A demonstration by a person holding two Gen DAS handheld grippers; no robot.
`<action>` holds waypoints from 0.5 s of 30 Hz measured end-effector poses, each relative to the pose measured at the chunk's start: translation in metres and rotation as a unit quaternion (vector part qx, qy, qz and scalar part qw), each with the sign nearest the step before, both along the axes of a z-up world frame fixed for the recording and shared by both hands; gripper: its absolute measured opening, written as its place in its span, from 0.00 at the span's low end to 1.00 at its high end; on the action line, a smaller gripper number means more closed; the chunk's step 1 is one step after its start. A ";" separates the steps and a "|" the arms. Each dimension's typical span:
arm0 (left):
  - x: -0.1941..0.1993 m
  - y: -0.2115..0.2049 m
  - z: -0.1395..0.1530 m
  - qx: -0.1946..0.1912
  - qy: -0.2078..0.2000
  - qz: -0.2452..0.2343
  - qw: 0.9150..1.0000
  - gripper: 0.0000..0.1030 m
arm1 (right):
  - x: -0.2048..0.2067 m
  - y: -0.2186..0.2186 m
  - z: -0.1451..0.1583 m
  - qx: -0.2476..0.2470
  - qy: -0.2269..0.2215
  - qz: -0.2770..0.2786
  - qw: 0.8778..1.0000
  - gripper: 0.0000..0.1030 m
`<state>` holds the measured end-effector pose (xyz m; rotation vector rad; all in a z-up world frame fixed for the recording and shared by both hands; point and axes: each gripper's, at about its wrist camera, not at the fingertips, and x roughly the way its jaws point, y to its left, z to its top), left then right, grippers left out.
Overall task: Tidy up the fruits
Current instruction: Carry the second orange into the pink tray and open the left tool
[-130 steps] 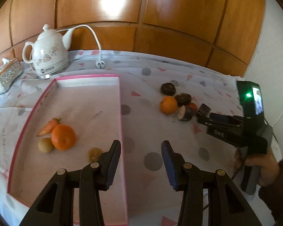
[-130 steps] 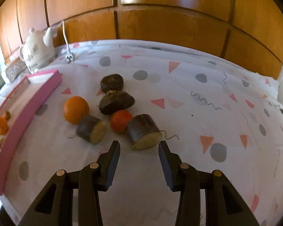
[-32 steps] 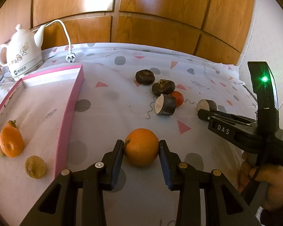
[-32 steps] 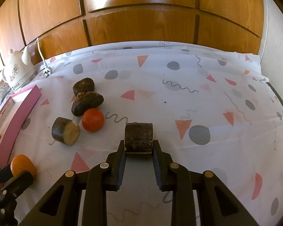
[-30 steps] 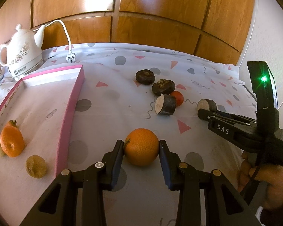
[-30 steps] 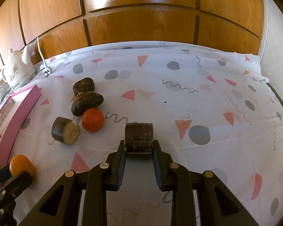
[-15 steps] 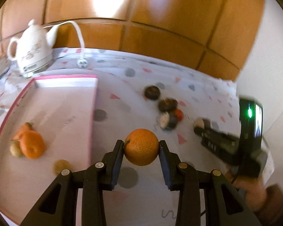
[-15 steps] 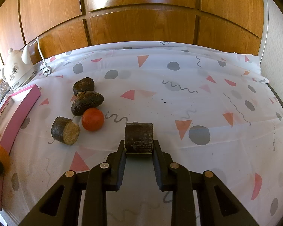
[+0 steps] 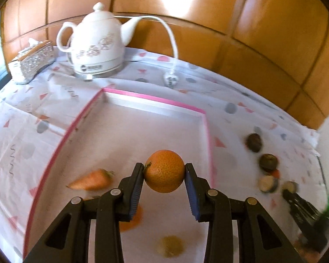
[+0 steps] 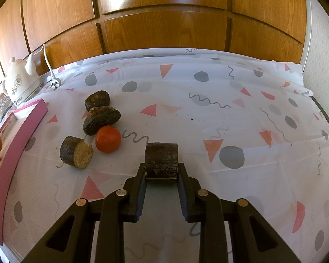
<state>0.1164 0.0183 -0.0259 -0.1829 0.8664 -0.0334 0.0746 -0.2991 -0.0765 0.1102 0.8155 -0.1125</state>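
My left gripper (image 9: 163, 176) is shut on an orange (image 9: 164, 171) and holds it above the pink-rimmed tray (image 9: 155, 98). In the tray lie a carrot (image 9: 90, 182), another orange (image 9: 129, 219) partly hidden by my finger, and a small brownish fruit (image 9: 170, 246). My right gripper (image 10: 161, 173) is shut on a dark brown cut cylinder piece (image 10: 161, 163) just over the tablecloth. To its left lie a second cut cylinder (image 10: 76, 155), a red-orange tomato-like fruit (image 10: 108, 138) and two dark brown lumps (image 10: 101, 120) (image 10: 97, 97).
A white teapot (image 9: 94, 46) with a cord and plug (image 9: 170, 79) stands behind the tray. A silver tissue box (image 9: 32, 60) is at the far left. Wooden panels back the table. The tray's pink edge (image 10: 17, 151) shows left in the right wrist view.
My left gripper has carried the orange leftward from over the tablecloth to above the tray. My right gripper holds the cylinder piece still.
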 end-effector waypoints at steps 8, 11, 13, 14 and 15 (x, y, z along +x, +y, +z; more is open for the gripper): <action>-0.004 0.005 -0.002 0.027 -0.011 0.015 0.999 0.40 | 0.000 0.000 0.000 0.000 0.000 0.000 1.000 0.26; -0.010 0.003 0.000 0.027 -0.015 0.012 0.999 0.41 | 0.000 0.000 0.000 0.000 0.000 0.000 1.000 0.26; -0.013 0.002 0.001 0.029 -0.018 0.009 0.999 0.42 | 0.000 0.000 0.000 0.000 0.000 0.000 1.000 0.26; -0.015 0.002 0.001 0.029 -0.020 0.009 0.999 0.42 | 0.000 0.000 0.000 0.000 0.000 0.000 1.000 0.26; -0.018 0.002 0.002 0.029 -0.021 0.009 0.999 0.42 | 0.000 0.001 0.000 -0.001 0.000 0.000 1.000 0.26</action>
